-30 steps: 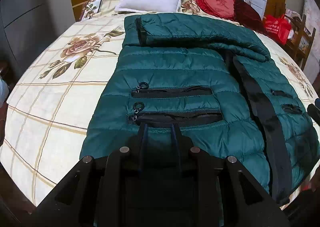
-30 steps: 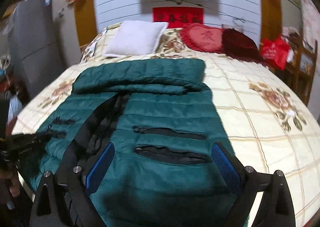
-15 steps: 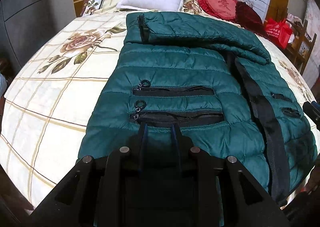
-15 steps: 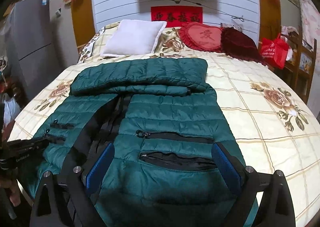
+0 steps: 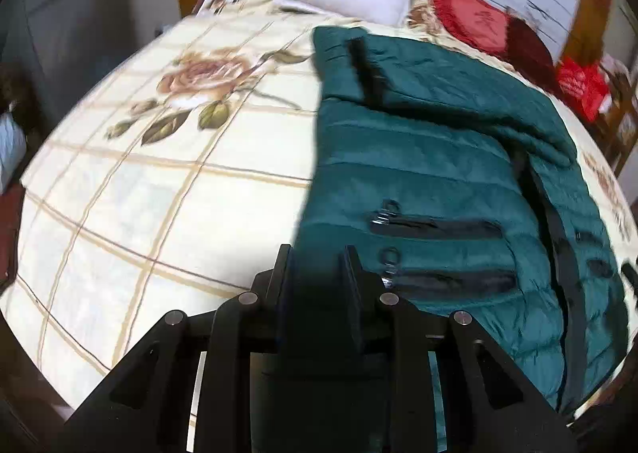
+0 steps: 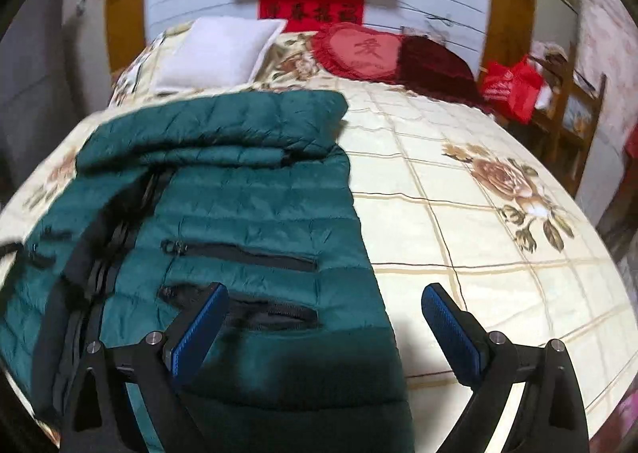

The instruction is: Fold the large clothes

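The big green puffy jacket (image 6: 255, 213) lies flat on the bed (image 6: 458, 213), front side up, with its top part already folded down near the white pillow (image 6: 217, 50).

The left gripper (image 5: 317, 265) sits at the jacket's bottom left corner. Its jaws are close together, with only a thin gap. The spot between them is dark, so I cannot tell if they pinch the hem or not.

The right gripper (image 6: 325, 317) is at the bottom right corner. Its jaws are wide open and hold nothing. One blue pad (image 6: 199, 329) is over the jacket and the other is over the bedsheet.

Things that could go wrong:
- The jacket is slippery and puffy, so a small pinch could slide off.
- If only one side lifts, the fold may come out crooked.
- The open pocket zippers (image 6: 239, 251) could snag on a finger.
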Available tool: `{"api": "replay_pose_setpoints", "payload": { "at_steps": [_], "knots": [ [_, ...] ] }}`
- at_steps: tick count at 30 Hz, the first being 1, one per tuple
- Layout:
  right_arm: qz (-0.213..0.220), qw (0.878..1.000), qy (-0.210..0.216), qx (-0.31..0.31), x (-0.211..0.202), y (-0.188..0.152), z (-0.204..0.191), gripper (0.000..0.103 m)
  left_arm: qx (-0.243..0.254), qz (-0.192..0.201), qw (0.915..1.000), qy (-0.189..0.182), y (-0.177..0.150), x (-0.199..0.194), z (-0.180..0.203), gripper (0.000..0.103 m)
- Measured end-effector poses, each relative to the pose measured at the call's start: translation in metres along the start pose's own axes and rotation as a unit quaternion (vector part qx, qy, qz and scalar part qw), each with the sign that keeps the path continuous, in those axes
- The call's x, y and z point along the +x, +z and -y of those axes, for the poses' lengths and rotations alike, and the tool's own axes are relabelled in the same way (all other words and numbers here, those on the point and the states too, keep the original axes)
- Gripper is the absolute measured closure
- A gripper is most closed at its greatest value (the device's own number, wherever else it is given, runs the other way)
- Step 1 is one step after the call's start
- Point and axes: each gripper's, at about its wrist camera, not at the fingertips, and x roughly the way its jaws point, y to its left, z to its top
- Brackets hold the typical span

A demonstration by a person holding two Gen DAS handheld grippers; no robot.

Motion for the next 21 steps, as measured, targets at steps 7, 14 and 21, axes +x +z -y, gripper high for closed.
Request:
{"api": "replay_pose_setpoints", "payload": {
  "at_steps": [7, 14, 21],
  "knots": [
    [0.029, 0.999, 0.003, 0.017, -0.037, -0.009, 0.026, 0.007, 0.011, 0.031, 0.9971, 0.069, -0.015, -0.023, -0.009, 0.08],
    [0.015, 0.999, -0.018, 0.032, -0.063, -0.033, 0.058, 0.007, 0.009, 0.09, 0.9931, 0.075, -0.028, -0.066, -0.002, 0.08],
    [0.025, 0.998, -0.024, 0.053, -0.087, -0.049, 0.072, 0.006, 0.011, 0.104, 0.9921, 0.07, -0.025, -0.077, 0.001, 0.08]
  ]
}}
